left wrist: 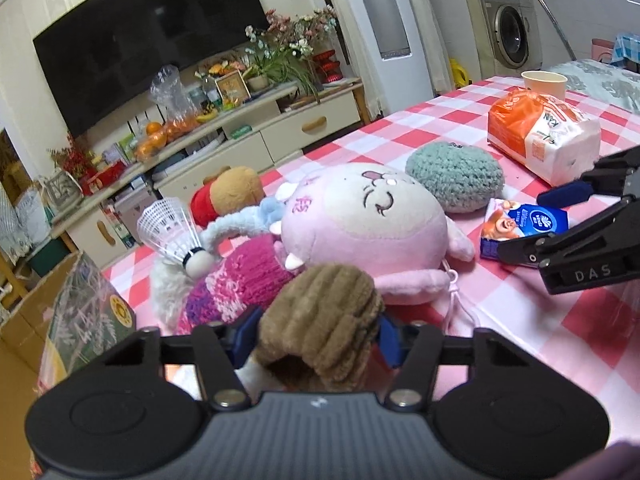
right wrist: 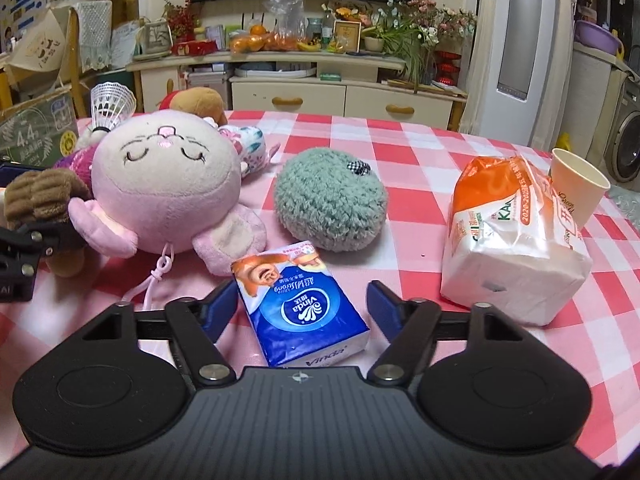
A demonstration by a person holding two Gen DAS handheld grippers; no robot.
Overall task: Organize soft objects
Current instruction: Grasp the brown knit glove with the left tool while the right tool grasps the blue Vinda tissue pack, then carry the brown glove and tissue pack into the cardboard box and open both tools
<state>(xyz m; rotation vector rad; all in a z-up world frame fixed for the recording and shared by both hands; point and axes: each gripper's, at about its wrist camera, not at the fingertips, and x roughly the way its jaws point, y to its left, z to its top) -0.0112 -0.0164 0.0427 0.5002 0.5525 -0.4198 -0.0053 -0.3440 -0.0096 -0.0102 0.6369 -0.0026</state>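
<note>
My left gripper [left wrist: 316,338] is shut on a brown ribbed soft piece [left wrist: 320,312], its blue pads pressing both sides at the near end of a pile of soft things. Behind it lie a pink plush doll [left wrist: 368,216], a pink knitted item [left wrist: 240,280] and a teal crocheted ball [left wrist: 456,176]. In the right wrist view my right gripper [right wrist: 302,308] stands open around a blue tissue pack [right wrist: 300,312] lying on the checked cloth. Its left pad is close against the pack. The right pad is clearly apart from it. The doll [right wrist: 160,176] and the ball [right wrist: 330,204] lie just beyond.
An orange-and-white tissue bag [right wrist: 516,232] and a paper cup [right wrist: 580,184] stand at the right. A white shuttlecock [left wrist: 172,228] and a brown bear toy [left wrist: 232,192] sit on the pile's far left. A cardboard box [left wrist: 80,312] stands beside the table's left edge.
</note>
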